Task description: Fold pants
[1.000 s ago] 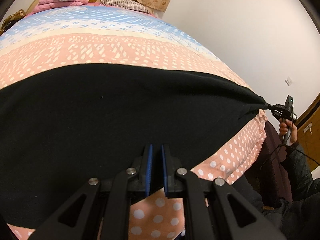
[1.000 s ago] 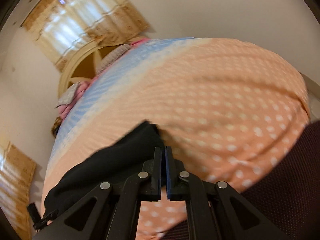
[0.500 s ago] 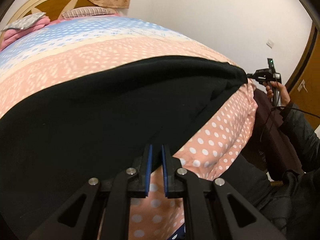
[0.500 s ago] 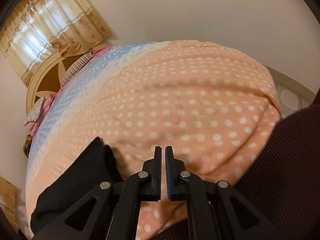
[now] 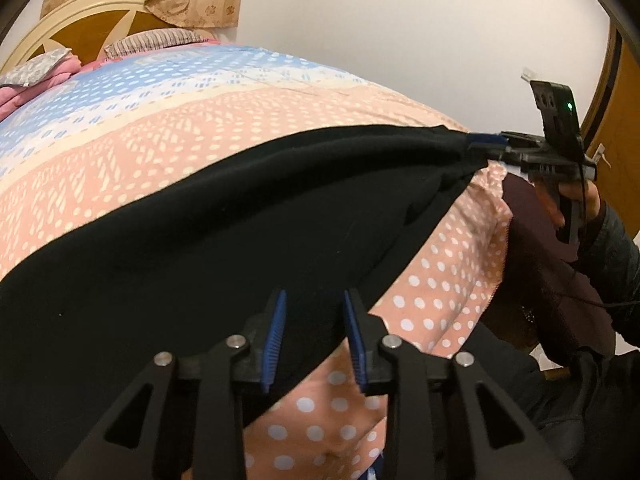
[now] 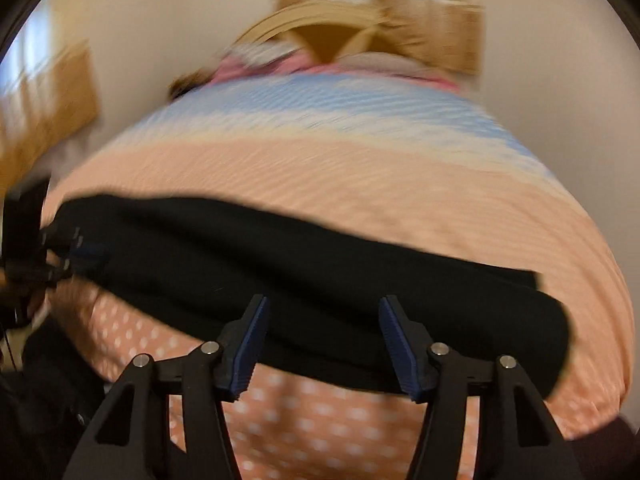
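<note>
Black pants (image 5: 200,248) lie in a long band across the pink dotted bedspread (image 5: 120,152), near its front edge. My left gripper (image 5: 314,336) is open, its blue pads (image 5: 276,332) just above the pants' near edge. In the left wrist view my right gripper (image 5: 486,142) sits at the pants' right end, touching the cloth. The right wrist view is blurred: my right gripper (image 6: 322,344) is wide open over the pants (image 6: 320,272), and the left gripper (image 6: 76,254) shows at their far left end.
Pillows and a pink folded blanket (image 5: 44,76) lie by the wooden headboard (image 5: 80,28). A white wall is to the right, with a wooden door (image 5: 616,120). A dark maroon cloth (image 5: 552,272) hangs off the bed's right corner by my sleeve.
Both grippers were shut on the pants and have opened. The right gripper has swung round fast and now looks along the pants. The pants have settled onto the bedspread.
</note>
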Demonstrator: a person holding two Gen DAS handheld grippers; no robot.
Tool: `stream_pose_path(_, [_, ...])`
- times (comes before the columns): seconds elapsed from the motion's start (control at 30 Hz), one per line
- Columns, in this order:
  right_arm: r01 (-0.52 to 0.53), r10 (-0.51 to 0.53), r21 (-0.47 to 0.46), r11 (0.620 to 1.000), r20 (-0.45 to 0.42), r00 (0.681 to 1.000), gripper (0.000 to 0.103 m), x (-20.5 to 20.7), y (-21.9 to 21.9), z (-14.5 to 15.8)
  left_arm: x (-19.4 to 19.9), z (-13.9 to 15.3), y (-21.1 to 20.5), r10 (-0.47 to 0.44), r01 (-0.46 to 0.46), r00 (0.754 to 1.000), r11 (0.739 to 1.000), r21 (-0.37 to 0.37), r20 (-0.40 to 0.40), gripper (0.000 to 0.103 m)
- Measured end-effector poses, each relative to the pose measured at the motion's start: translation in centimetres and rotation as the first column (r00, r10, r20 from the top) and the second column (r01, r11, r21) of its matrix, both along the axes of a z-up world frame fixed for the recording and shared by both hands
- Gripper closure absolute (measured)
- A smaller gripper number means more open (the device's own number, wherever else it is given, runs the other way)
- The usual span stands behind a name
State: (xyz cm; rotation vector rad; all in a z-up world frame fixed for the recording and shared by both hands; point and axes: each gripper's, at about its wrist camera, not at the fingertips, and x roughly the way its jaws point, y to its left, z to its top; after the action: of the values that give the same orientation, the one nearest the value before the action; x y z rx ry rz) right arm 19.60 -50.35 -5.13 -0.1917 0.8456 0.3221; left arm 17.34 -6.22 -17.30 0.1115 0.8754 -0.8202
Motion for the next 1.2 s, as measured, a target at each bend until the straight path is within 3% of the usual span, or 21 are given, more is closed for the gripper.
stream_pose_path(0.07, [-0.110, 0.109, -0.036, 0.993, -0.014, 0.994, 0.045, 0.2, 3.2, -1.4, 0.3, -0.1, 0.4, 0.010, -0.010, 1.000, 1.000, -0.024, -0.019, 0.071])
stream_pose_path(0.13, [-0.153, 0.153, -0.073, 0.986, -0.009, 0.988, 0.047, 0.3, 5.3, -2.2, 0.6, -0.1, 0.9, 0.019, -0.022, 0.999, 0.998, -0.055, -0.044, 0.071])
stream_pose_path(0.17, [-0.163, 0.162, -0.094, 0.982, -0.014, 0.987, 0.056, 0.4, 6.3, -2.7, 0.7, -0.1, 1.1, 0.024, -0.027, 0.999, 0.998, -0.059, -0.047, 0.071])
stream_pose_path(0.2, [-0.170, 0.169, -0.116, 0.979, -0.018, 0.985, 0.074, 0.7, 7.1, -3.1, 0.7, -0.1, 1.3, 0.028, -0.031, 0.998, 0.998, -0.059, -0.048, 0.071])
stream_pose_path(0.27, [-0.199, 0.194, -0.126, 0.972, -0.051, 0.980, 0.097, 1.2, 8.2, -3.8, 0.7, -0.2, 1.5, 0.037, -0.040, 0.998, 0.998, -0.056, -0.047, 0.071])
stream_pose_path(0.37, [-0.234, 0.224, -0.151, 0.960, -0.080, 0.971, 0.100, 0.6, 8.8, -4.3, 0.8, -0.1, 2.1, 0.053, -0.057, 0.997, 0.996, -0.067, -0.056, 0.071])
stream_pose_path(0.57, [-0.228, 0.215, -0.110, 0.967, -0.119, 0.969, 0.101, -1.2, 7.1, -4.0, 0.6, -0.1, 2.7, 0.064, -0.070, 0.995, 0.994, -0.086, -0.071, 0.071])
stream_pose_path(0.73, [-0.209, 0.192, -0.158, 0.965, -0.116, 0.975, 0.101, -2.2, 6.6, -5.4, 0.0, -0.3, 2.3, 0.031, -0.036, 0.997, 0.997, -0.073, -0.074, 0.071])
stream_pose_path(0.9, [-0.259, 0.248, -0.115, 0.959, -0.106, 0.963, 0.099, -2.6, 6.6, -4.7, 0.0, -0.7, 1.3, -0.002, -0.003, 0.997, 0.999, -0.053, -0.081, 0.071])
stream_pose_path(1.03, [-0.232, 0.230, -0.019, 0.972, -0.078, 0.970, 0.096, -1.8, 6.5, -2.8, -0.5, -0.6, 0.9, -0.031, 0.025, 0.997, 0.997, -0.068, -0.077, 0.055])
stream_pose_path(1.07, [-0.254, 0.253, 0.000, 0.967, -0.064, 0.965, 0.077, -2.0, 7.1, -2.3, -0.7, -0.5, 0.9, -0.038, 0.033, 0.997, 0.997, -0.070, -0.072, 0.055])
stream_pose_path(1.1, [-0.272, 0.272, 0.003, 0.962, -0.057, 0.961, 0.050, -2.4, 8.0, -2.1, -0.8, -0.4, 0.9, -0.040, 0.035, 0.997, 0.997, -0.068, -0.070, 0.055])
stream_pose_path(1.13, [-0.298, 0.298, 0.007, 0.954, -0.057, 0.953, 0.040, -2.7, 9.2, -2.1, -0.9, -0.3, 1.1, -0.034, 0.030, 0.997, 0.997, -0.064, -0.065, 0.055])
stream_pose_path(1.2, [-0.348, 0.348, 0.019, 0.937, -0.047, 0.936, 0.038, -3.2, 11.6, -2.4, -1.0, -0.2, 1.8, -0.016, 0.011, 0.998, 0.997, -0.075, -0.067, 0.055])
